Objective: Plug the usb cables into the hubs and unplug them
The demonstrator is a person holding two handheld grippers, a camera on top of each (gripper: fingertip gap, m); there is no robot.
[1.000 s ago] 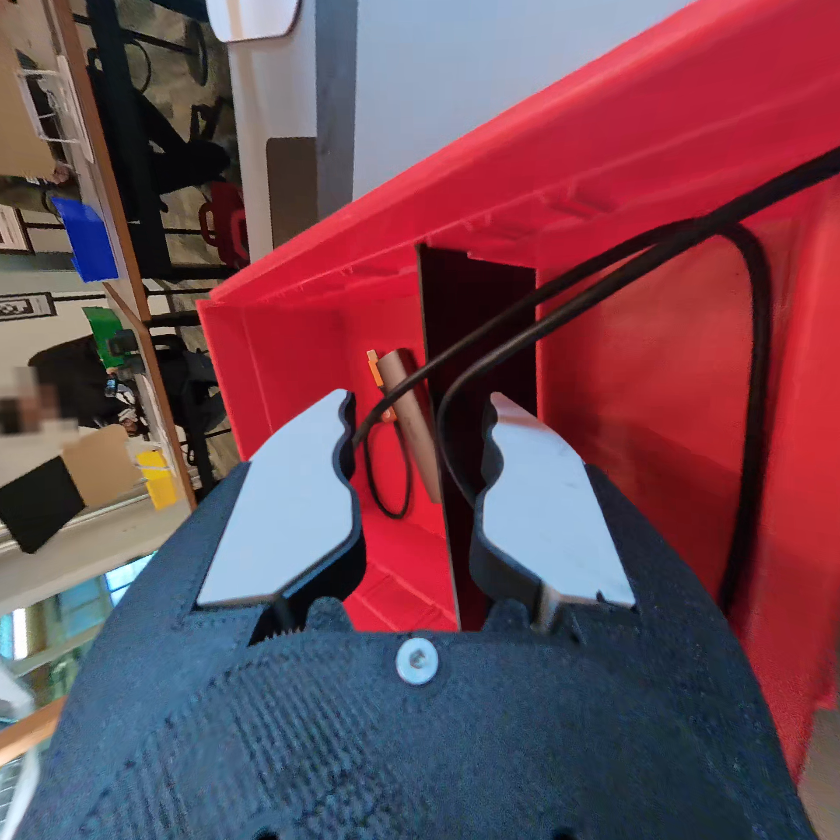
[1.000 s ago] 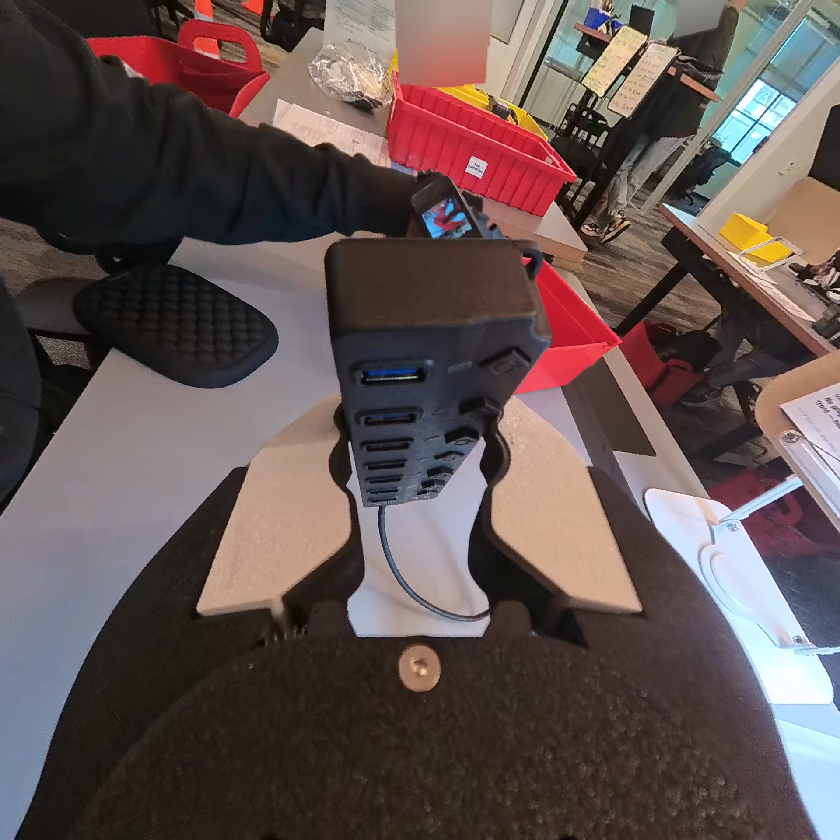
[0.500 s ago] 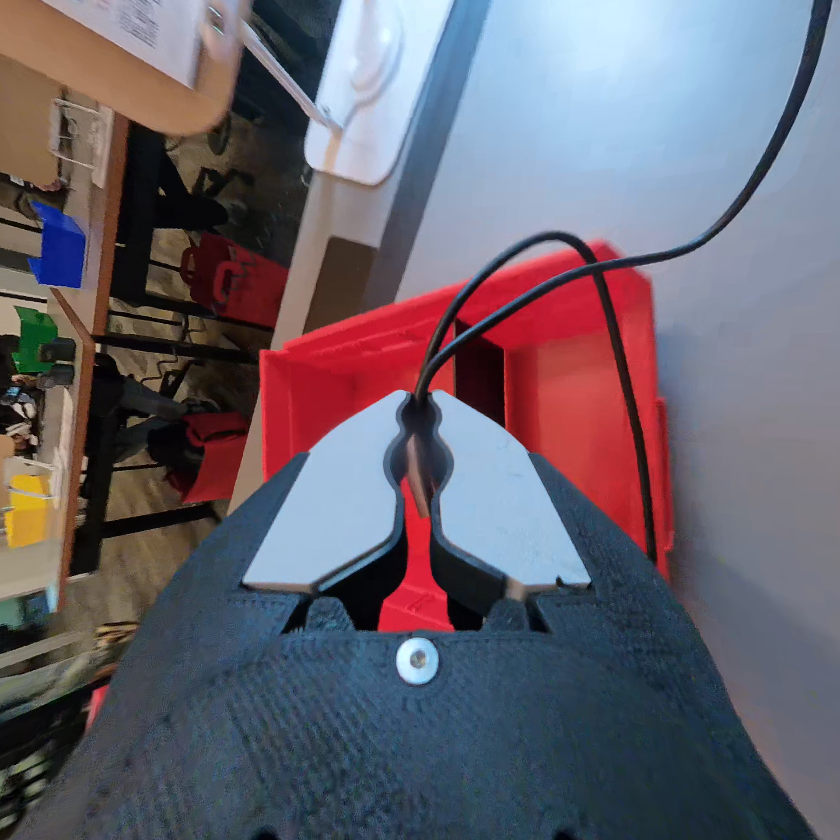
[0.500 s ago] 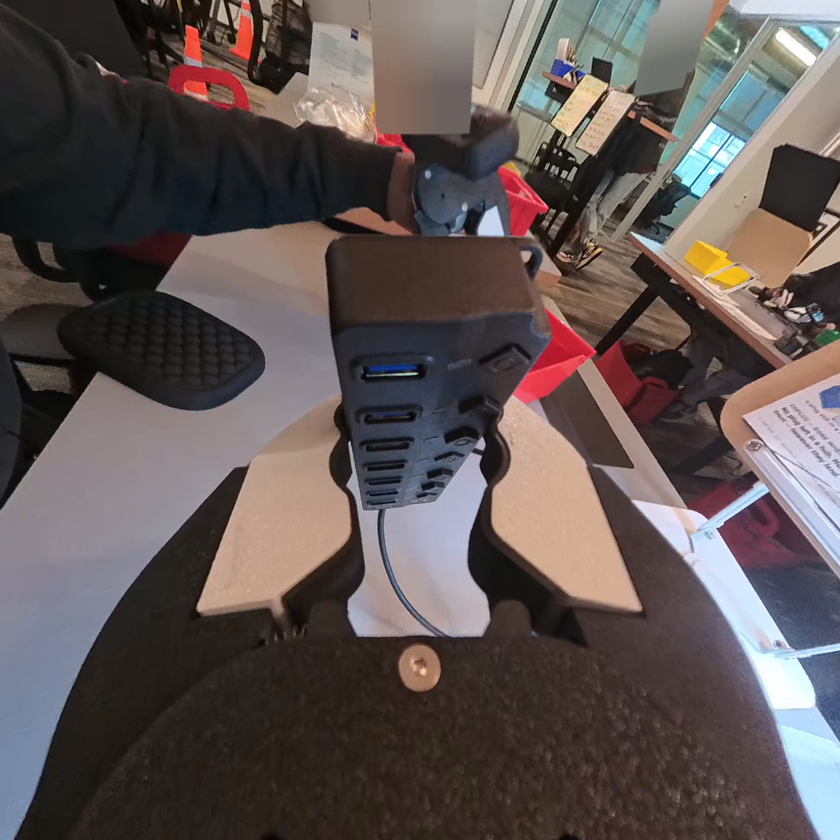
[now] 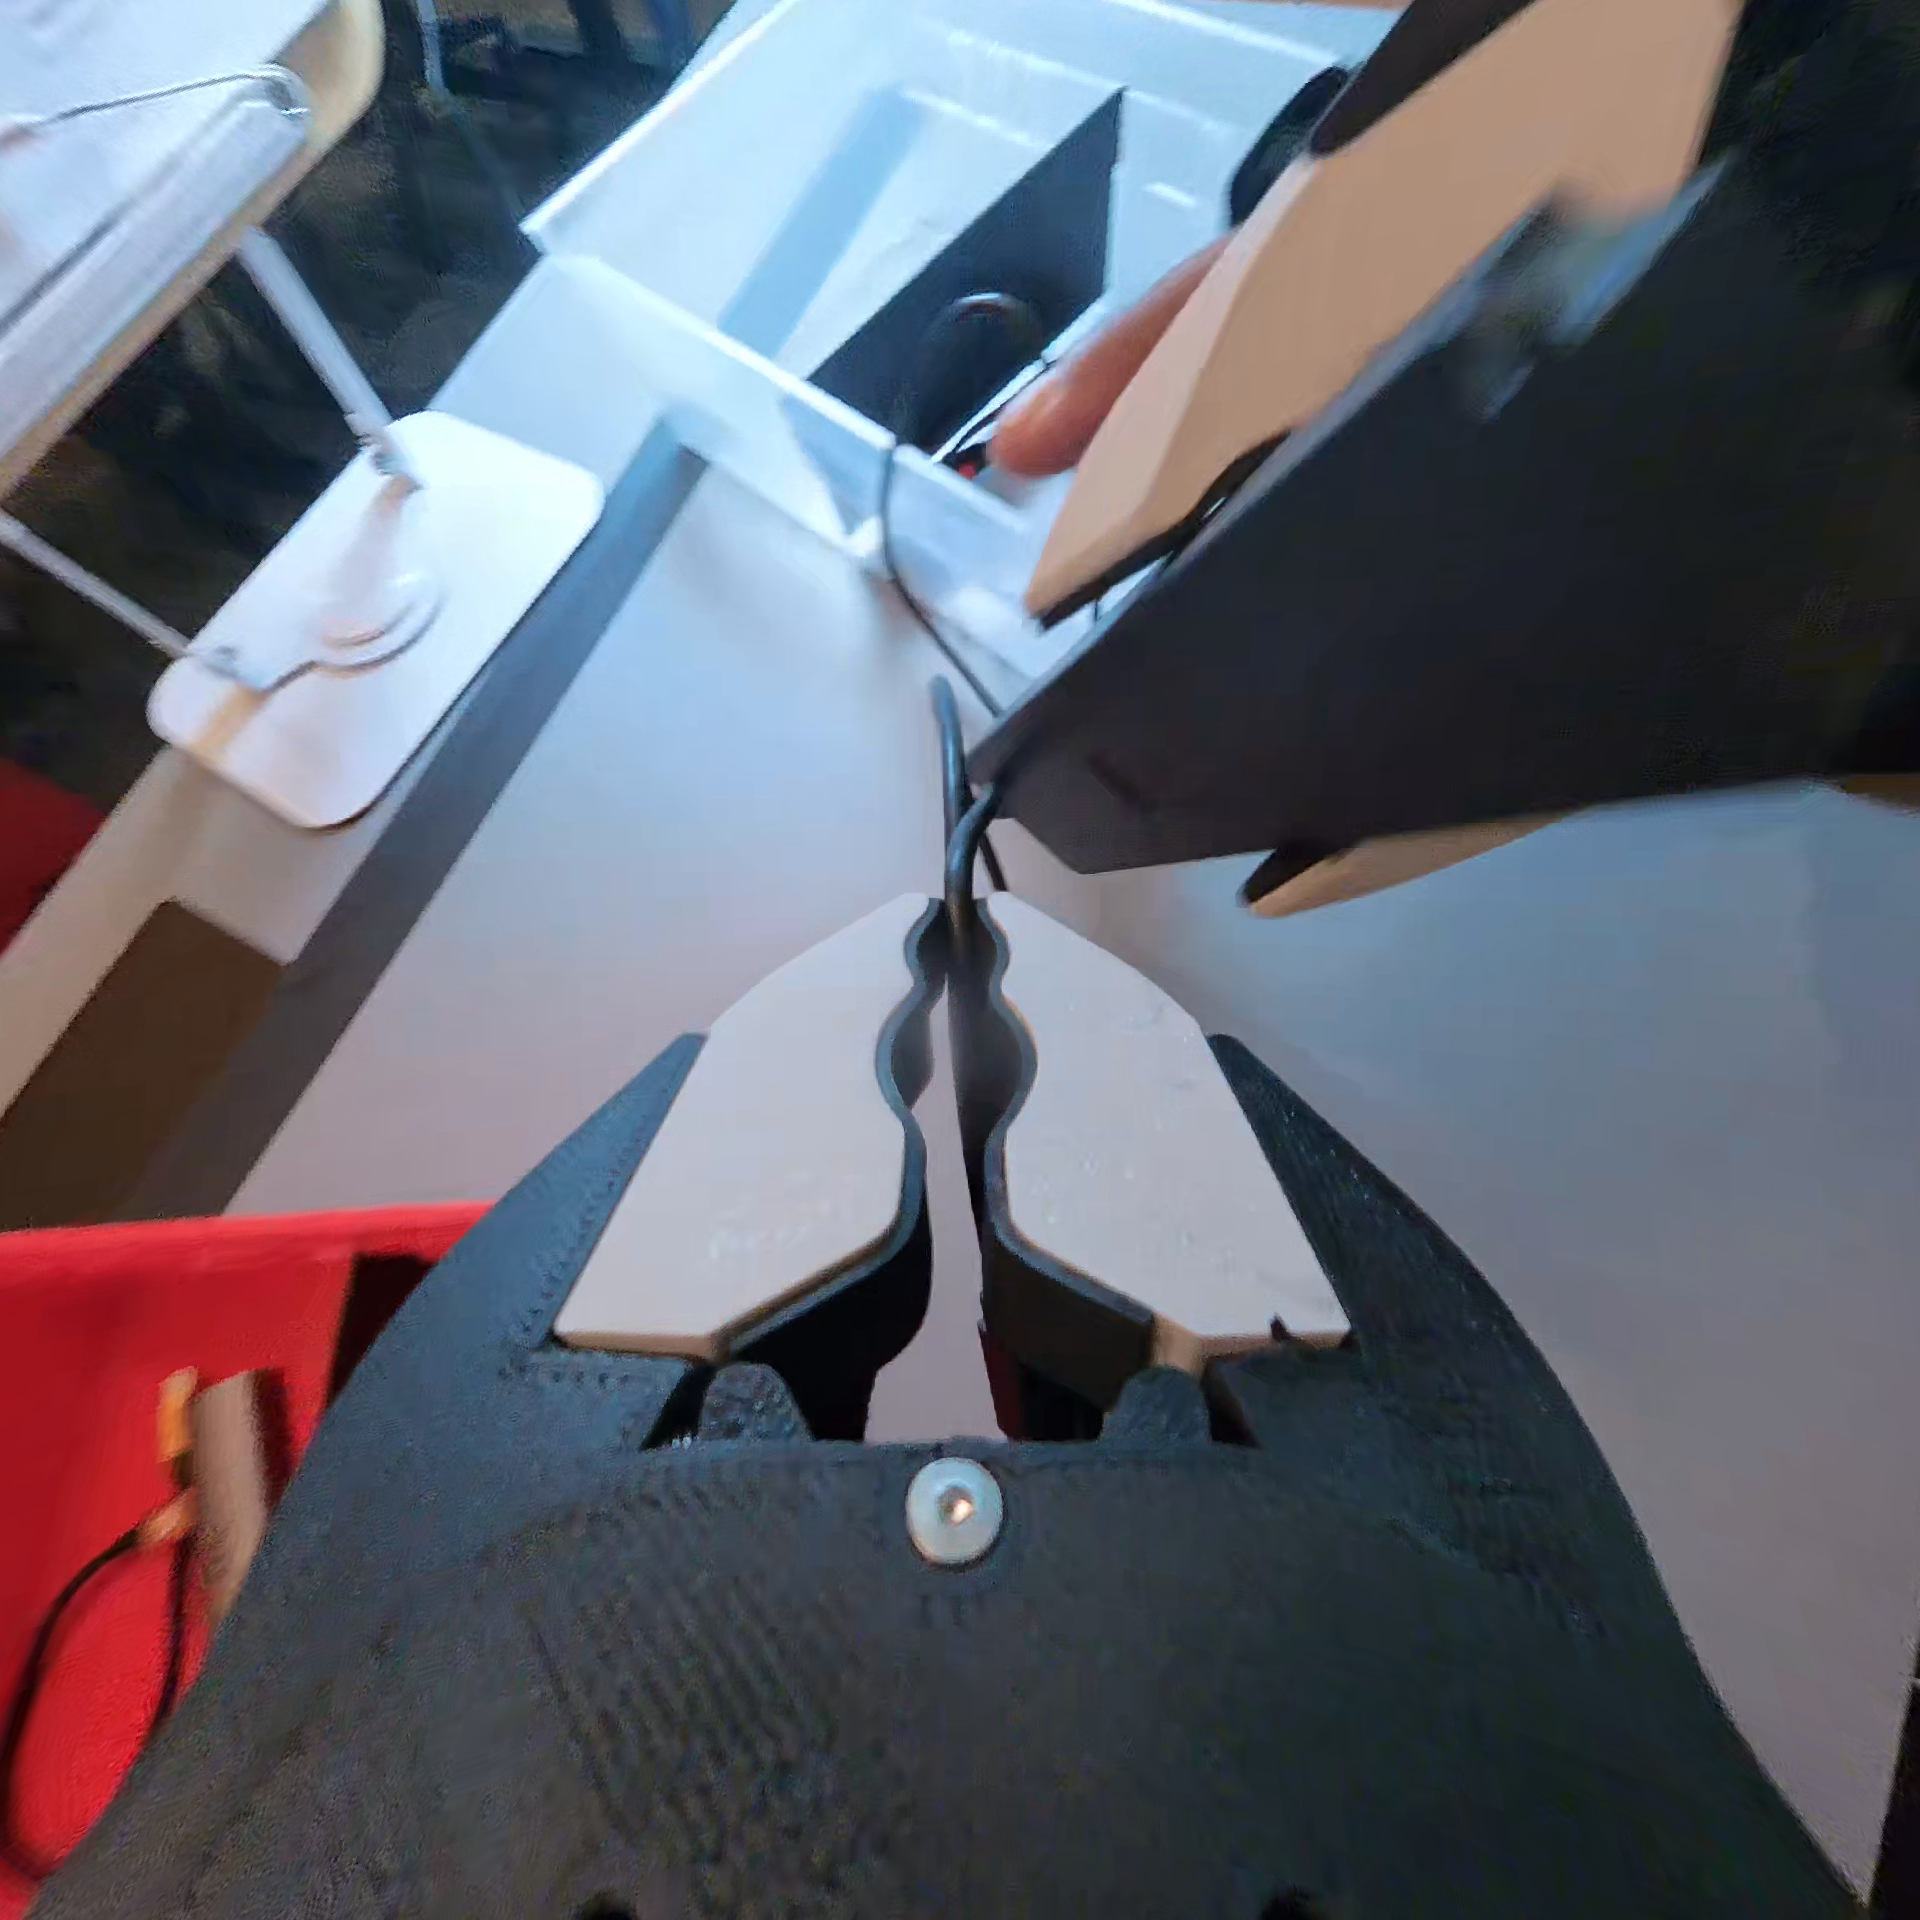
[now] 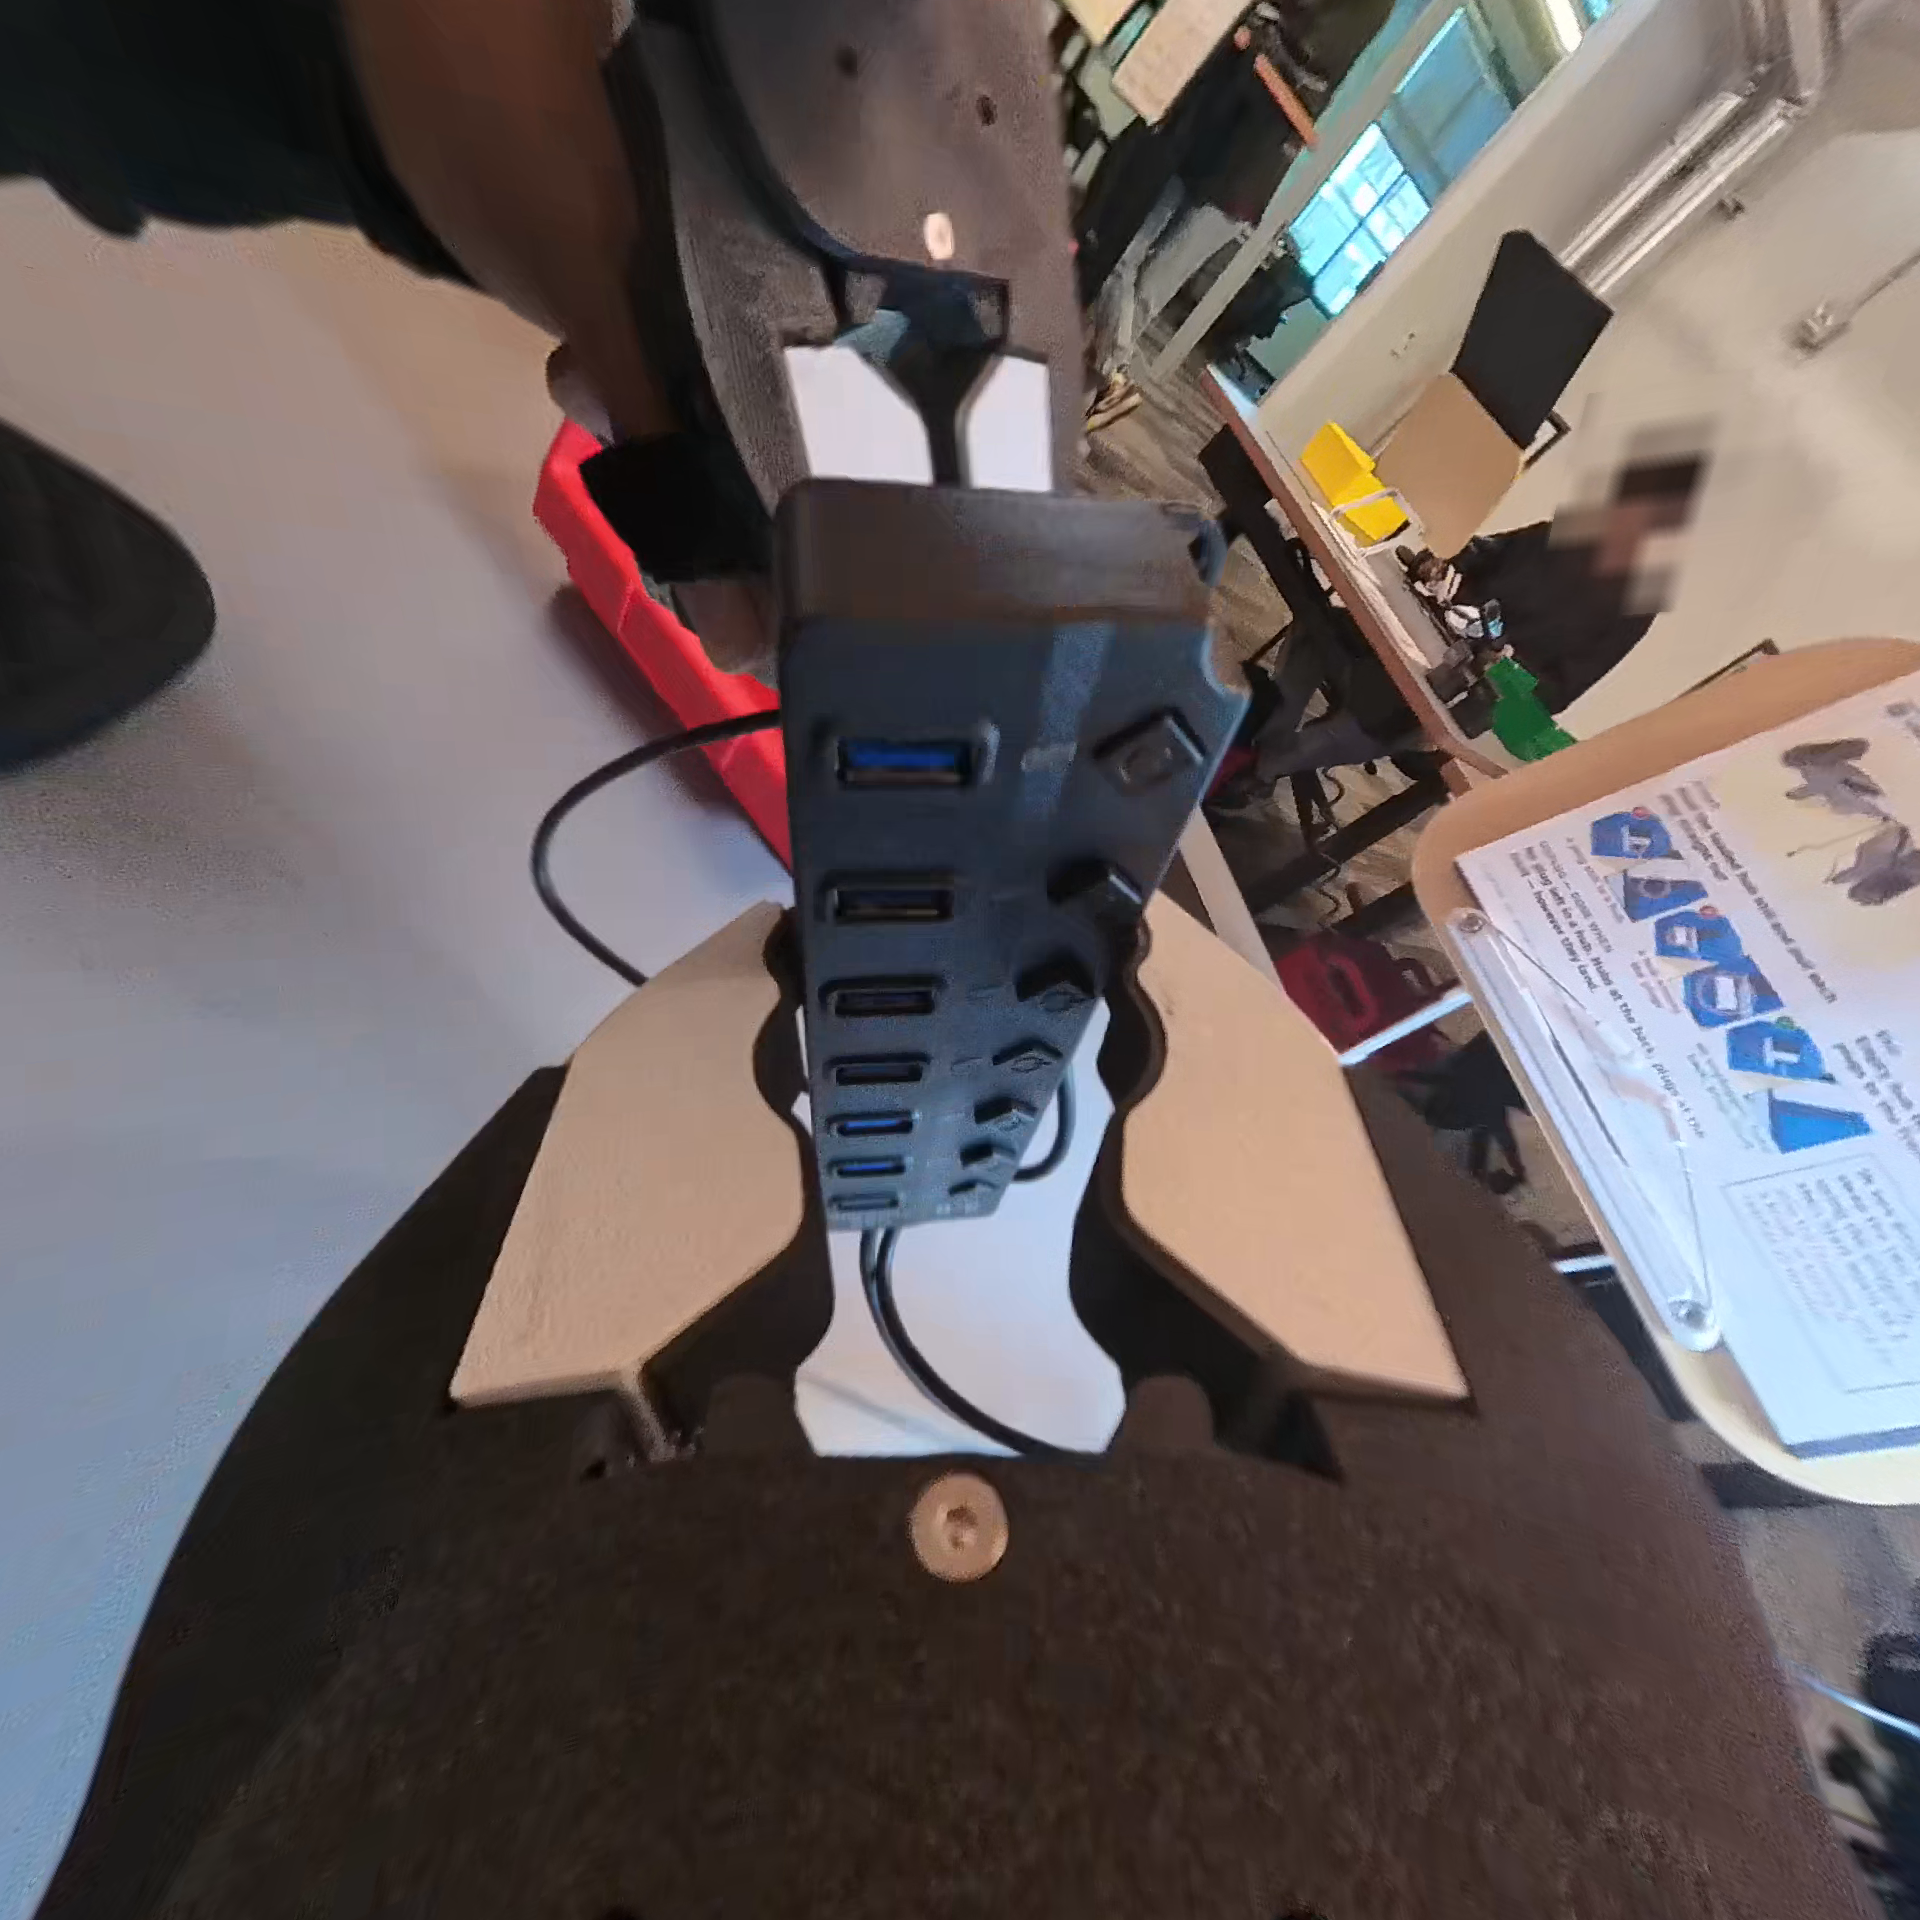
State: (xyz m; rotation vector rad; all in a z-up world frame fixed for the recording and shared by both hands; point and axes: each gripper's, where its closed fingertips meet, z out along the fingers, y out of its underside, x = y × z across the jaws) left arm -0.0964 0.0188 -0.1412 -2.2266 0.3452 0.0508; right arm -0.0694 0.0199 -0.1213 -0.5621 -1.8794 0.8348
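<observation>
Ahead, right claw [image 6: 956, 997] clenched on hub [image 6: 987, 831], left claw [image 5: 961, 920] pinching cable [image 5: 961, 831] beside red bin [image 5: 156, 1351].

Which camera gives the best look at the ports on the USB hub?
The right wrist view: the USB hub faces the camera, its column of ports in plain sight between the right gripper's fingers. The left wrist view shows only a blurred dark edge-on shape, no ports.

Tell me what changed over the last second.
The left tongs, open inside the red bin a second ago, closed on the black cable, lifted it out and swung toward the USB hub. The right tongs kept their grip on the hub, its ports all empty.
</observation>
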